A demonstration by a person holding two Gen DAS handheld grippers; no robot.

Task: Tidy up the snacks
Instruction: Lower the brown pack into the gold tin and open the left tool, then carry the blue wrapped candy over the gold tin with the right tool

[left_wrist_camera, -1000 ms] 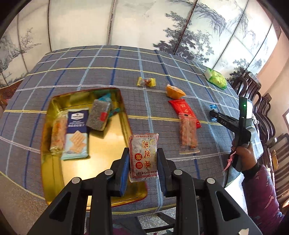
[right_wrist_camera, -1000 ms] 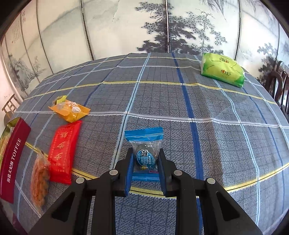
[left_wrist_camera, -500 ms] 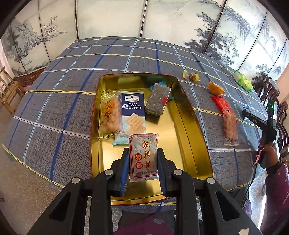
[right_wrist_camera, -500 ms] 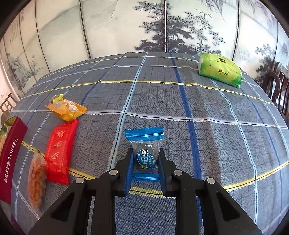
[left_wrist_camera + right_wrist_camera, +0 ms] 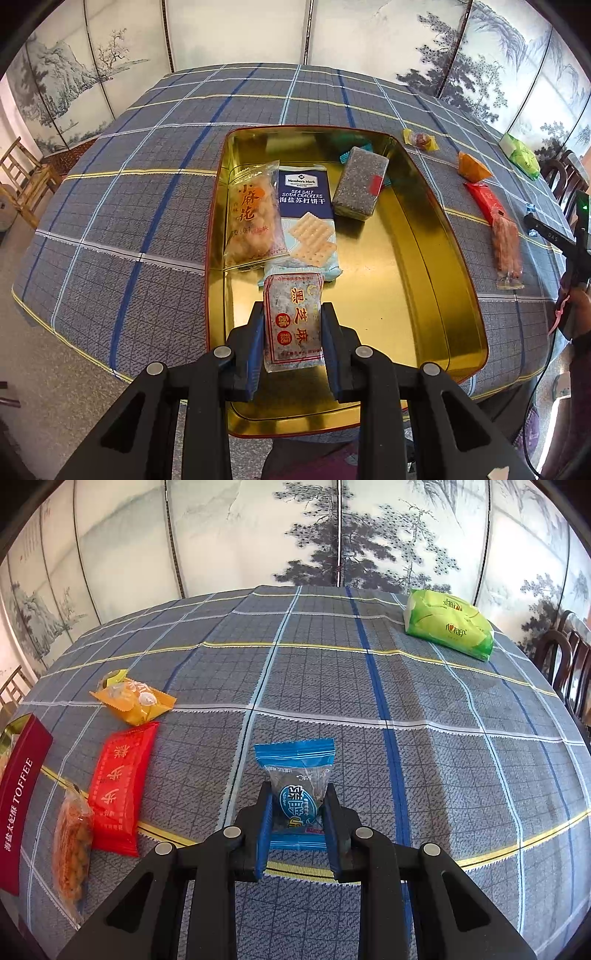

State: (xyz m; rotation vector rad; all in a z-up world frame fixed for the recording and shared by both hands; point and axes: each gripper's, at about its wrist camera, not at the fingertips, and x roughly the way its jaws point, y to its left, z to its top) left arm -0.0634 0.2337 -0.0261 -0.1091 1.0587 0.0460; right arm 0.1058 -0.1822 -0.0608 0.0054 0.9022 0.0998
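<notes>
Jaws clamped both sides: left gripper point(image 5: 293, 325) tilted down over the gold tin point(image 5: 424, 258), pinching a sesame packet point(image 5: 293, 325); right gripper point(image 5: 298, 812) squeezing a blue candy point(image 5: 297, 786).

Left tool point(image 5: 293, 332) with clamped sesame packet point(image 5: 293, 325) swung from counter edge right of gold tin point(image 5: 424, 229) to over tin's near half, lower, packet's far end now overlapping cracker pack point(image 5: 306, 221) in frame.

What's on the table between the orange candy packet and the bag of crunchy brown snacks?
The red packet lies between the orange candy packet and the brown snack bag, seen in the right wrist view.
</notes>
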